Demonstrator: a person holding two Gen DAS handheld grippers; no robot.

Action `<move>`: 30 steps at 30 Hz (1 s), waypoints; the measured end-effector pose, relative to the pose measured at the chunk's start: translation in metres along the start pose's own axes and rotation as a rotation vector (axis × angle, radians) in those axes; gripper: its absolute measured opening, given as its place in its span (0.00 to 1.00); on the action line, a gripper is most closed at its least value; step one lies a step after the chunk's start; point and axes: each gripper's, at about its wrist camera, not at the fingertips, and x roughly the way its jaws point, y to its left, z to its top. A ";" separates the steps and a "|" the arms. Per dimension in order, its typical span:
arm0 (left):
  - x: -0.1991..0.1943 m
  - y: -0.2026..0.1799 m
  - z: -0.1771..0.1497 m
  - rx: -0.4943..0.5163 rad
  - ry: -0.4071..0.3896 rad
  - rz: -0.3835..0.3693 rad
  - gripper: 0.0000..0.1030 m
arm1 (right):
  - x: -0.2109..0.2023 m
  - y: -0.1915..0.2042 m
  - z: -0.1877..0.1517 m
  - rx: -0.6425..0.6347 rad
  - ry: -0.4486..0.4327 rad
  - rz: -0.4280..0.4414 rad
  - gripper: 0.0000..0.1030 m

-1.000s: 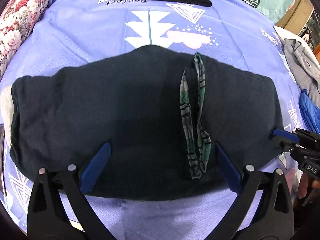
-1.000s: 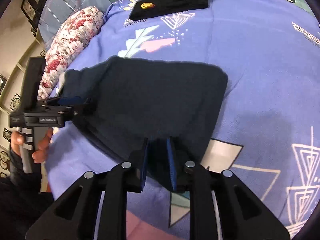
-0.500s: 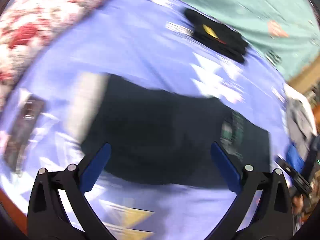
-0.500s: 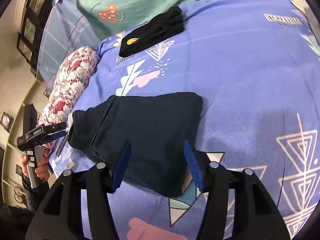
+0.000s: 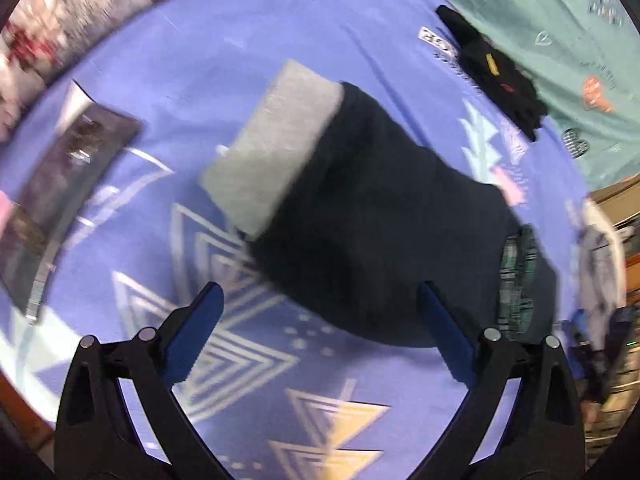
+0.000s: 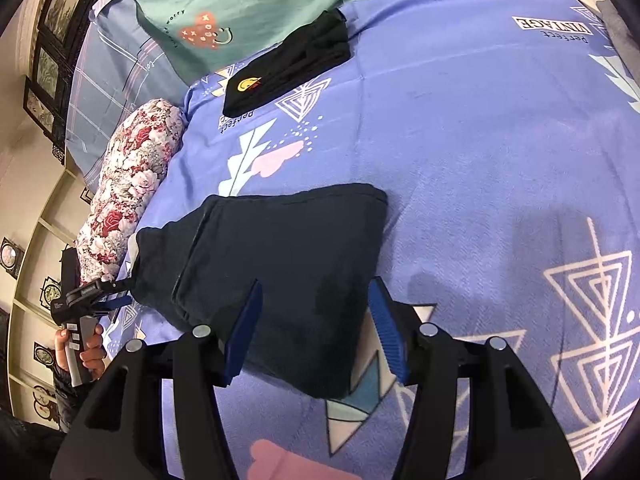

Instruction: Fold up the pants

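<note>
The dark navy pants [image 5: 372,216] lie folded on the purple bed sheet [image 5: 280,32], with a grey waistband [image 5: 276,144] at the left end and a green plaid drawstring [image 5: 516,280] near the right end. In the right wrist view the pants [image 6: 288,264] form a folded block. My left gripper [image 5: 320,332] is open and empty, above the sheet just short of the pants' near edge. My right gripper [image 6: 316,320] is open and empty over the pants' near right corner. The left gripper also shows in the right wrist view [image 6: 108,296], beside the pants' left end.
A folded black garment [image 6: 288,64] with a yellow smiley lies at the back. A floral pillow [image 6: 132,184] lies along the left side. A dark flat packet [image 5: 64,192] lies left of the pants. Grey clothing [image 5: 600,252] sits at the right edge.
My right gripper has opened, let go of the pants and drawn back. My left gripper has swung away to the left end of the pants, staying open.
</note>
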 end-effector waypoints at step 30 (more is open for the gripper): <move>-0.045 -0.188 -0.007 0.421 -0.287 0.082 0.27 | -0.009 0.001 -0.007 0.017 -0.038 0.063 0.55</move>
